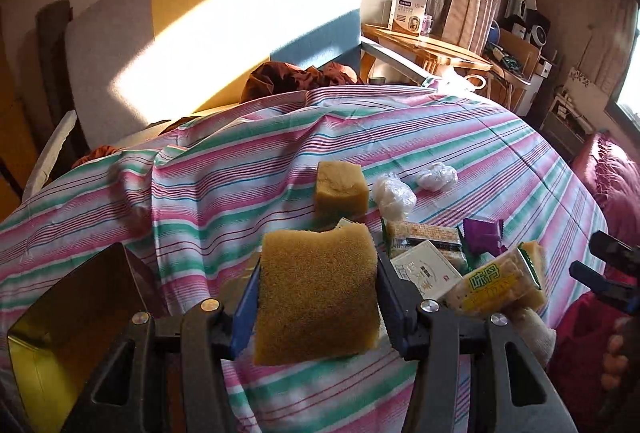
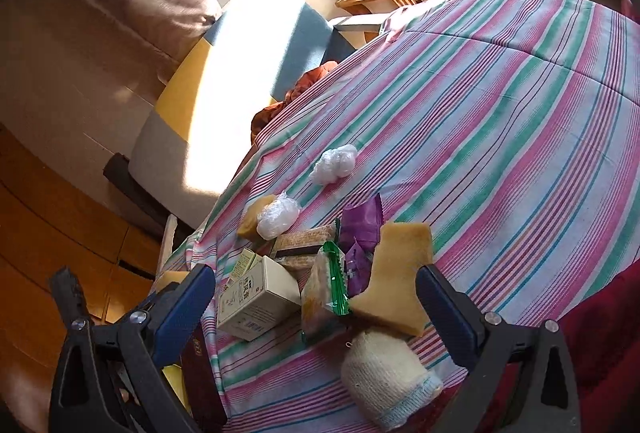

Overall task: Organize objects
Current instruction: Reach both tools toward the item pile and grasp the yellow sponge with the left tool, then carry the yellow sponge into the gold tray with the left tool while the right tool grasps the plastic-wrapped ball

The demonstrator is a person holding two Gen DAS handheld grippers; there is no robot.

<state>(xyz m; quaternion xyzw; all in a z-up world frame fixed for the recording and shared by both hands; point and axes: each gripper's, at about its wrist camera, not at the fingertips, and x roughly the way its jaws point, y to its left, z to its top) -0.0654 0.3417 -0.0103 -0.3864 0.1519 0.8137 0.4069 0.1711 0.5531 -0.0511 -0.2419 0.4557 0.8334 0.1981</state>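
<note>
The left gripper (image 1: 318, 293) clamps a yellow sponge (image 1: 316, 293) above the striped bedspread (image 1: 420, 145), just right of the open gold tin (image 1: 72, 313); the right gripper (image 2: 316, 297) gapes wide beside the white box (image 2: 256, 305).

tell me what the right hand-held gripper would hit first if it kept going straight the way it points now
Probably the snack pile: the right hand-held gripper is open, and the green-edged cracker packet lies between its fingers, with the notched sponge piece beside it. Depth is unclear, so the white box could touch first.
</note>
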